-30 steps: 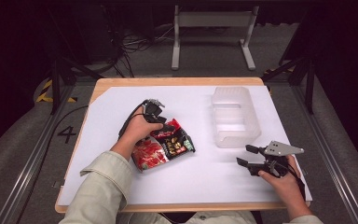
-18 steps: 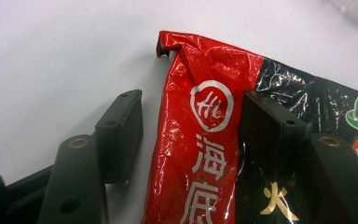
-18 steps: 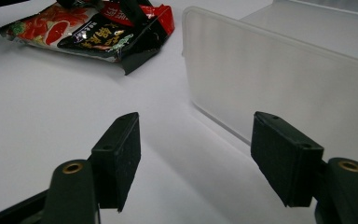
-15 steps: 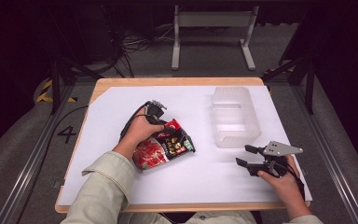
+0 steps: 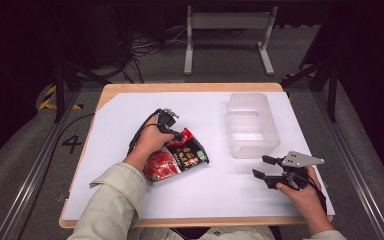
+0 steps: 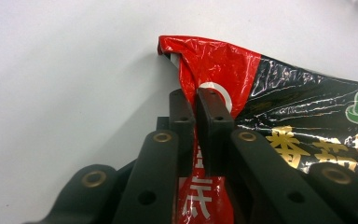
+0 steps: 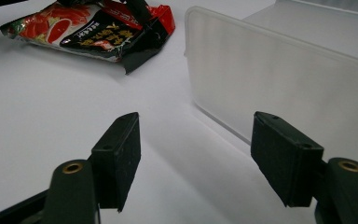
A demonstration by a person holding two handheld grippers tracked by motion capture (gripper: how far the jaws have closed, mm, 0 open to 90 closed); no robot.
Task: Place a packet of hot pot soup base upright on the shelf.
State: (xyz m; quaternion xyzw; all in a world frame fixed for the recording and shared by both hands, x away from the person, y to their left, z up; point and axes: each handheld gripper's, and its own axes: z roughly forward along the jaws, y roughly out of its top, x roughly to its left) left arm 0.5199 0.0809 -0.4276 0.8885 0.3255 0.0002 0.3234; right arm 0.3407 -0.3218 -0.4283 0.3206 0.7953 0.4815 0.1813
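The left gripper (image 6: 195, 105) had just closed, clenching the packet's (image 5: 177, 157) red edge at table centre. The right gripper (image 7: 196, 154) gaped empty at four o'clock, near the bin (image 5: 252, 125). The packet bore gold Chinese characters, too creased to read.

Both grippers are matte black plastic with chunky linkage arms. The left gripper (image 6: 196, 119) has flat rectangular pads (image 6: 213, 116) with small dimpled screw holes, and brass-coloured rivets sit at the joints of its arms. Same build on the right gripper (image 7: 196, 158): blocky black pads (image 7: 119, 151), brass rivets at the pivots. From the high view, the right gripper (image 5: 266, 167) carries a grey three-cornered plate on top, and the left gripper (image 5: 177, 136) has a black cable looping off its back. The person wears a pale beige long-sleeved jacket (image 5: 115, 200), a bit rumpled at the cuffs.
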